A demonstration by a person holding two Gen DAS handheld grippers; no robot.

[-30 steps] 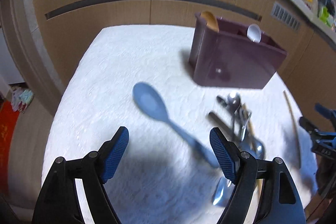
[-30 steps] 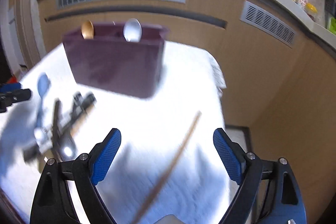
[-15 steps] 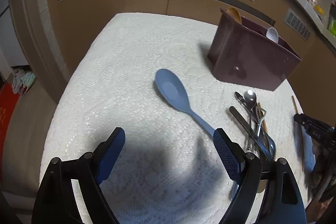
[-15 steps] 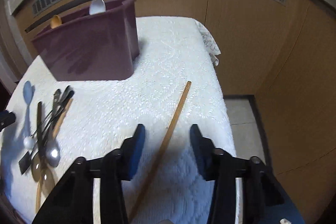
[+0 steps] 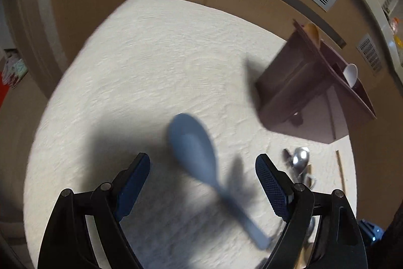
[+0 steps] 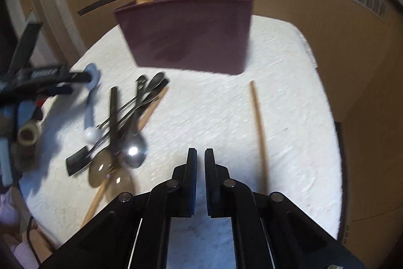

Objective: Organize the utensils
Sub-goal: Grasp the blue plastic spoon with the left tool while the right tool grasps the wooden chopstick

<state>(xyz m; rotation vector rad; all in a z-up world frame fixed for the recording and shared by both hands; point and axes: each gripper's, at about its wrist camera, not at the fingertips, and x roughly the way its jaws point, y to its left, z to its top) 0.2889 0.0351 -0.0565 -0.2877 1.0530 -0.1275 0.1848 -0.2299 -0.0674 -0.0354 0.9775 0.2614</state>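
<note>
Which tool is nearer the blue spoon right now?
Left. The left tool hangs open right over the blue spoon; the right tool, shut and empty, sits beyond the utensil pile.

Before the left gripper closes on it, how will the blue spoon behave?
The blue spoon looks like plastic, so probably light and stiff. Its thin handle may pivot between the pads, bowl end dipping. Lying flat on the textured cloth, it should not roll.

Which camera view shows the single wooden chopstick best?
The right wrist view: the chopstick lies there almost in full on the white cloth, right of the closed right gripper. The left wrist view shows only a thin piece near the right edge.
</note>
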